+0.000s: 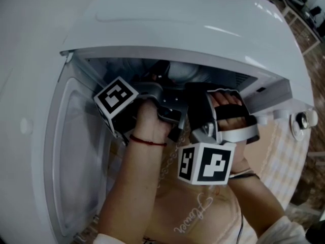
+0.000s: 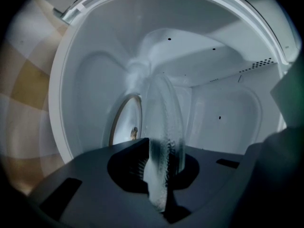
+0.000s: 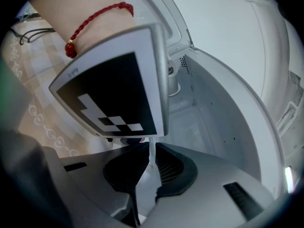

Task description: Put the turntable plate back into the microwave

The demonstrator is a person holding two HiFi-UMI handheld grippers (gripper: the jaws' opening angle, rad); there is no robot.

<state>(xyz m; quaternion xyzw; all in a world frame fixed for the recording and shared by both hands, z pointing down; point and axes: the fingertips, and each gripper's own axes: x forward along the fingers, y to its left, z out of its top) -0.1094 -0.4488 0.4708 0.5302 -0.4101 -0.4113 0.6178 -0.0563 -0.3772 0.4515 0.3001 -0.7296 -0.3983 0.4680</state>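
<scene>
The clear glass turntable plate [image 2: 161, 122] stands on edge inside the white microwave [image 1: 177, 24], with its rim caught between the pads of my left gripper [image 2: 161, 167], which is shut on it. In the right gripper view the same plate [image 3: 152, 156] shows as a thin pale sheet, and the pads of my right gripper [image 3: 151, 164] close against it from both sides. From the head view both grippers reach into the cavity mouth, the left gripper [image 1: 157, 88] beside the right gripper [image 1: 195, 93]. The plate itself is mostly hidden there.
The microwave door [image 1: 76, 151] hangs open at the left. The cavity's back wall [image 2: 223, 118] and ceiling lie close around the plate. The left gripper's marker cube [image 3: 114, 84] and a wrist with a red bracelet [image 3: 95, 20] fill the right gripper view. A checked cloth [image 1: 287, 156] lies below.
</scene>
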